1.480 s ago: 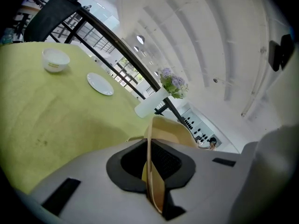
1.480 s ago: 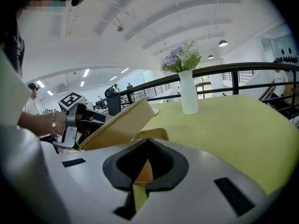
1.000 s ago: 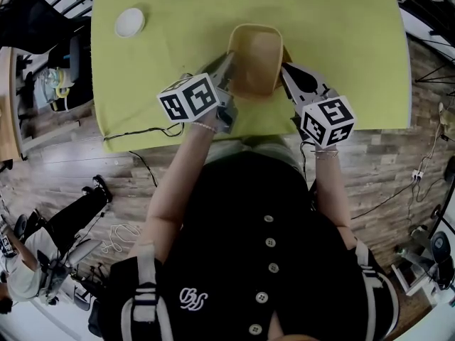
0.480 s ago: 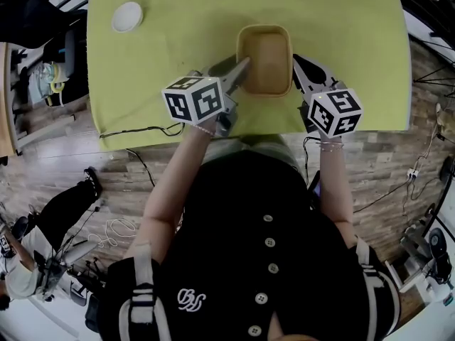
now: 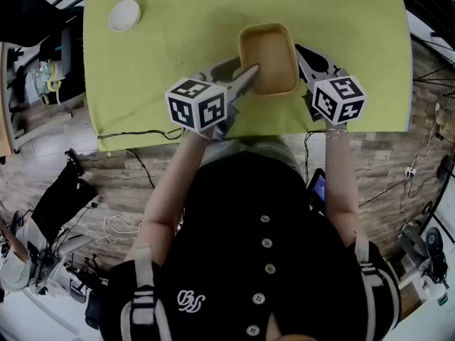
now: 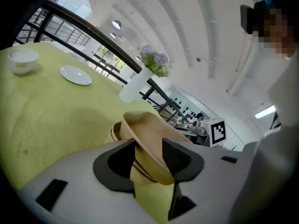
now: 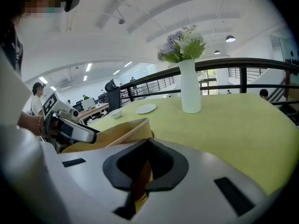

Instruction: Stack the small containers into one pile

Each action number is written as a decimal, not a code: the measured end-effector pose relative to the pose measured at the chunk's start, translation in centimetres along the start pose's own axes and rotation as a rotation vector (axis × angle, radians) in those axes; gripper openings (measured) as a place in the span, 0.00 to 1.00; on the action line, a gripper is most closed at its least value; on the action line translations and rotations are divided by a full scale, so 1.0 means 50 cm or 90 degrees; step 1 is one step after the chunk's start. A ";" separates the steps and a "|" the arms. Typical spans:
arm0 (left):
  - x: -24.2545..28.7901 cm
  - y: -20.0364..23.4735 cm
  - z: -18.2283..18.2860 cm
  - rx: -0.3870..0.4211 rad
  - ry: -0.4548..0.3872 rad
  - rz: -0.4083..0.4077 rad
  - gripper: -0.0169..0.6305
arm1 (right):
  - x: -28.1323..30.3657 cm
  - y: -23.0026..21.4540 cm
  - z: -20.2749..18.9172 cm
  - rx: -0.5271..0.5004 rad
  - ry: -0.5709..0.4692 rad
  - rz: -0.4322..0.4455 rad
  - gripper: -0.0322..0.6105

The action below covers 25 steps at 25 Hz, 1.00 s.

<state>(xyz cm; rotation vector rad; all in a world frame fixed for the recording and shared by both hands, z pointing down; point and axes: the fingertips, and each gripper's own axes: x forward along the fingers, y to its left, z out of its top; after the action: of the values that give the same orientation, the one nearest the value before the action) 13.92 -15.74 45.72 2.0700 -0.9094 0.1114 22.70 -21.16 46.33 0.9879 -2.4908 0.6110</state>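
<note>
My right gripper (image 7: 146, 143) clamps the container (image 5: 269, 55) rim to steady it; my left gripper (image 6: 148, 146) has just been opening, the rim loose between its jaws

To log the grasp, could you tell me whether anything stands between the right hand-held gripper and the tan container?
Nothing visible does: the right hand-held gripper is shut directly on the rim of the tan container.

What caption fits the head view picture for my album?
Right gripper clamps the tan container on the green tablecloth; left gripper has just been opening its jaws around the rim.
</note>
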 end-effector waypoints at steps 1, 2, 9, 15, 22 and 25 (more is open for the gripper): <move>0.003 -0.004 -0.001 0.005 0.002 -0.004 0.31 | 0.003 -0.005 0.001 -0.001 0.000 0.001 0.07; 0.005 -0.008 -0.001 0.009 0.002 -0.008 0.33 | 0.006 -0.010 0.003 -0.003 0.001 0.002 0.07; 0.019 -0.029 -0.014 0.091 0.026 -0.022 0.43 | 0.029 -0.034 -0.005 -0.027 0.034 0.017 0.07; 0.024 -0.022 -0.044 0.112 0.071 -0.024 0.49 | 0.059 -0.044 -0.002 -0.049 0.046 0.014 0.07; 0.029 -0.007 -0.056 0.094 0.074 -0.010 0.49 | 0.070 -0.077 -0.016 -0.044 0.061 -0.034 0.07; 0.034 -0.009 -0.056 0.090 0.071 -0.005 0.47 | 0.052 -0.094 -0.016 -0.039 0.059 -0.047 0.07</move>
<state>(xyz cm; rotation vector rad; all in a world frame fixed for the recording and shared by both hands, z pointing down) 16.09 -14.48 47.85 2.1733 -0.8455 0.2904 24.46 -25.25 49.45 1.0015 -2.3666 0.5412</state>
